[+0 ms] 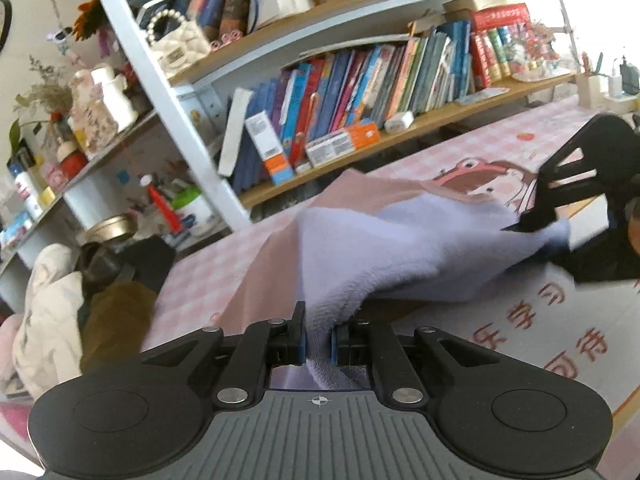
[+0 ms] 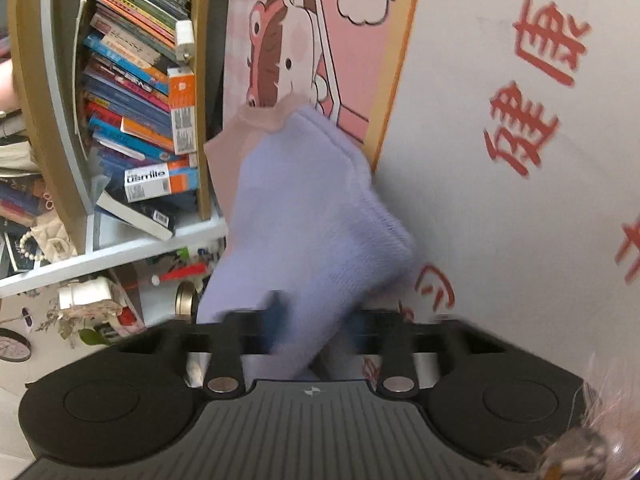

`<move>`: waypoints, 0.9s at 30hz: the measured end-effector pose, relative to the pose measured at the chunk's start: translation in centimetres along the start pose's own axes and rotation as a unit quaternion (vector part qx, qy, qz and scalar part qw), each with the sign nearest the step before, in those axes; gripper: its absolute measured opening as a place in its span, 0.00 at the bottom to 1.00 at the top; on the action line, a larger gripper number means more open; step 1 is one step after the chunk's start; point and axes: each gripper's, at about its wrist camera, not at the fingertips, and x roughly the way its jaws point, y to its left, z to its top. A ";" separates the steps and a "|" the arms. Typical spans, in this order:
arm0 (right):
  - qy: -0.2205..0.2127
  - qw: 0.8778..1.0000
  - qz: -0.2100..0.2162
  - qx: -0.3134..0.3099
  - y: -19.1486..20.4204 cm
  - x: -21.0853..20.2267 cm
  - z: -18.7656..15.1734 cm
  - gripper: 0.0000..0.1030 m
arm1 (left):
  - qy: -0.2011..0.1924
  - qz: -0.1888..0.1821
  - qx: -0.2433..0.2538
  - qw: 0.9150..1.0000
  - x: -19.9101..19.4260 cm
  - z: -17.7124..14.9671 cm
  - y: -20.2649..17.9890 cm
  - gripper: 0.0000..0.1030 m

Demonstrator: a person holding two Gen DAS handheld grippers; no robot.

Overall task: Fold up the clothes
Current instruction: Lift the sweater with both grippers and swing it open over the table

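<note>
A lavender fleece garment [image 1: 400, 252] with a dusty-pink part [image 1: 272, 264] hangs stretched above the table. My left gripper [image 1: 319, 342] is shut on one end of it. My right gripper [image 1: 532, 220] shows at the right of the left wrist view, shut on the other end. In the right wrist view the garment [image 2: 304, 208] runs from my right gripper [image 2: 310, 322] up and away, its pink edge [image 2: 240, 136] at the far end. That view is motion-blurred.
The table wears a pink checked cloth [image 1: 224, 248] with a cartoon print and red characters [image 2: 532, 80]. A bookshelf [image 1: 360, 92] full of books stands behind it. A pile of clothes and bags [image 1: 80, 312] lies at the left.
</note>
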 end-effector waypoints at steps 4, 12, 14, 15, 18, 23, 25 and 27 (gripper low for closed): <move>-0.029 0.997 0.055 -0.049 2.5 -2.0 0.9 0.10 | -0.025 -0.028 0.005 0.999 -1.6 1.2 -0.4 0.09; -0.157 0.938 0.233 -0.203 14.8 -13.2 5.2 0.10 | -0.241 -0.197 0.001 0.950 -9.3 9.5 -2.0 0.08; -0.180 0.904 0.279 -0.269 19.8 -16.4 5.2 0.10 | -0.307 -0.255 -0.039 0.916 -11.6 11.8 -0.9 0.08; -0.186 0.883 0.305 -0.303 22.7 -17.8 4.9 0.10 | -0.342 -0.286 -0.065 0.893 -12.7 12.6 0.0 0.07; -0.170 0.832 0.368 -0.380 29.5 -20.1 2.9 0.10 | -0.410 -0.343 -0.122 0.836 -14.7 13.9 2.5 0.07; -0.116 0.818 0.332 -0.456 34.7 -16.2 0.8 0.10 | -0.400 -0.353 -0.182 0.826 -13.0 13.6 4.6 0.07; -0.091 0.835 0.284 -0.463 34.5 -12.5 1.1 0.10 | -0.350 -0.341 -0.191 0.851 -10.2 12.7 4.4 0.07; -0.067 0.865 0.205 -0.453 31.9 -7.5 2.3 0.10 | -0.275 -0.321 -0.193 0.885 -6.5 11.1 3.6 0.07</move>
